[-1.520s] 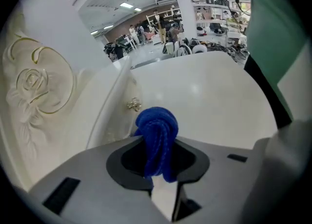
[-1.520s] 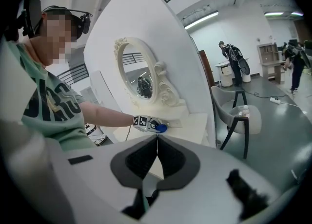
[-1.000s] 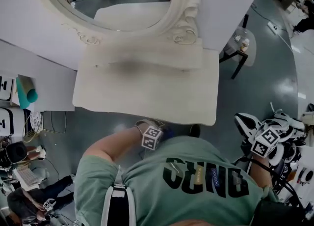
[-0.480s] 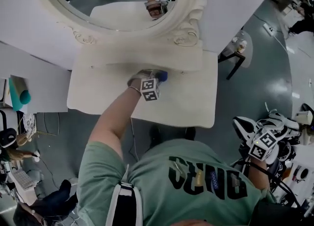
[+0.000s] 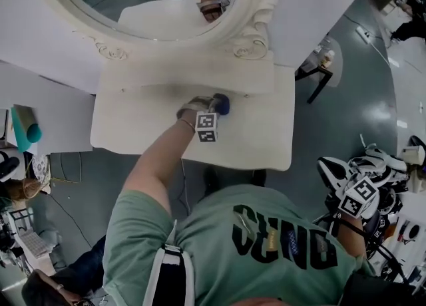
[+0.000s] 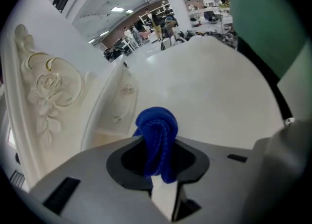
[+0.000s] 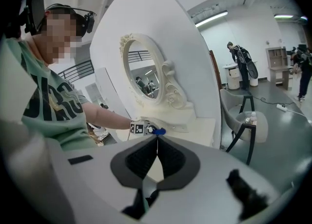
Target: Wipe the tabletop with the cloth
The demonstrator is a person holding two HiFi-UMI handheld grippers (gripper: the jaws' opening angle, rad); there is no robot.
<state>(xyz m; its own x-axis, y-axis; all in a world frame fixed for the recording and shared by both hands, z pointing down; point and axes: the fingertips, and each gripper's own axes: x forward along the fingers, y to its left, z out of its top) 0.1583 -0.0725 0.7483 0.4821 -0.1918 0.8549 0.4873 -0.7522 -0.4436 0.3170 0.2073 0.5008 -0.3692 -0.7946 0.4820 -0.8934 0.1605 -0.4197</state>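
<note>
Between my left gripper's [image 6: 158,157] fingers [image 6: 124,164] sits the blue cloth [image 6: 157,133], bunched into a tight wad. The fingers are clamped on it and the wad pokes out past the tips. Below the tips is the cream counter [image 5: 256,135]. Head view puts the wad at or just off its surface, near the back; I can't confirm contact. Left of the tips are the raised drawer ledge [image 5: 200,75] and the carved mirror frame [image 6: 46,91]. My read is a wipe stroke starting or under way. The bunched cloth makes a small firm pad, and the arm is stretched out to reach the back strip. The right gripper [image 7: 157,162] has its fingers together with nothing between them. It is held low at my side, well apart from the counter, I'd guess to stay out of the wiping path. Bare counter lies on both sides of the left fingers.
</note>
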